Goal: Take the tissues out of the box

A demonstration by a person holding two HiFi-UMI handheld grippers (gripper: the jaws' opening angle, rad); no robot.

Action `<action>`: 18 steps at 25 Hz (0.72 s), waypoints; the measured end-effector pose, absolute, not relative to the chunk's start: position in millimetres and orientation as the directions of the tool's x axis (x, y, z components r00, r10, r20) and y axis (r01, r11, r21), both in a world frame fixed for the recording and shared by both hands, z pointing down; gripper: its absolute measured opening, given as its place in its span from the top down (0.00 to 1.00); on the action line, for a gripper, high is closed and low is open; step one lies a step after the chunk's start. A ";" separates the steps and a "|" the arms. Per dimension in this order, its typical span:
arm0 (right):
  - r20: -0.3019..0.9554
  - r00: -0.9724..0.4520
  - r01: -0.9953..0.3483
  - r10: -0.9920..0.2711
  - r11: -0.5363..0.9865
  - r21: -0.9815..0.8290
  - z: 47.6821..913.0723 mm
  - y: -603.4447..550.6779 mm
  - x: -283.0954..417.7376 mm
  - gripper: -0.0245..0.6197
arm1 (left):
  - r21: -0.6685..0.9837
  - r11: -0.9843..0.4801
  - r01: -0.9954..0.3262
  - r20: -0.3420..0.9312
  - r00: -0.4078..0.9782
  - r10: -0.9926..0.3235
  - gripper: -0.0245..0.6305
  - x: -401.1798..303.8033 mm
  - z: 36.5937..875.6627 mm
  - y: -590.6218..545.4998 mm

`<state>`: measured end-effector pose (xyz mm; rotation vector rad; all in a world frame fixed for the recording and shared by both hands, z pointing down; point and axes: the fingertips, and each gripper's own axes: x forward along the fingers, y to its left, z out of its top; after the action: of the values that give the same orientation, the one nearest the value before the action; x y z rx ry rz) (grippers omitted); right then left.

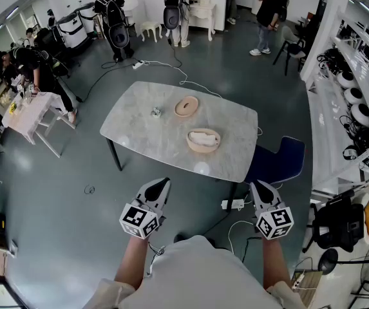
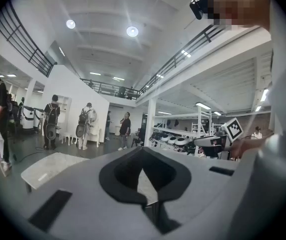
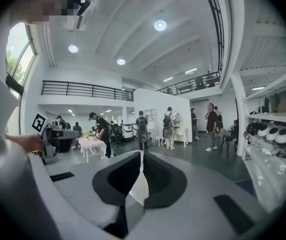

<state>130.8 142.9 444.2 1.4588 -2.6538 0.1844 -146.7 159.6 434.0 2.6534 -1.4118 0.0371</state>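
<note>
A round wooden tissue box with white tissue showing in its open top sits on the marble table, near the right front. Its round lid lies farther back, with a small object to the left of it. My left gripper and right gripper hover close to my body, well short of the table's front edge. Both are shut with nothing between their jaws. The left gripper and right gripper point level across the room in their own views.
A blue chair stands at the table's right front corner. A power strip and cables lie on the floor under it. Shelves with headsets line the right wall. Several people stand at the back, near a small white table.
</note>
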 end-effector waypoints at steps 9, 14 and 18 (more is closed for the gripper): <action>0.152 -0.547 -0.836 -0.823 0.545 -0.059 444.0 142.8 125.9 0.90 | 0.115 -0.545 -0.831 0.093 0.555 -0.827 0.95 -149.7 437.8 159.2; 0.164 -0.538 -0.843 -0.827 0.531 -0.084 447.1 142.5 126.7 0.90 | 0.119 -0.550 -0.826 0.092 0.561 -0.823 0.95 -148.6 439.8 161.3; 0.171 -0.535 -0.845 -0.828 0.527 -0.092 451.9 145.9 123.1 0.90 | 0.122 -0.565 -0.816 0.094 0.576 -0.812 0.95 -149.2 443.8 164.9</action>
<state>123.1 145.9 451.9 1.4572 -2.6512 0.2488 -149.2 164.9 443.8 2.6520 -1.3792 0.0417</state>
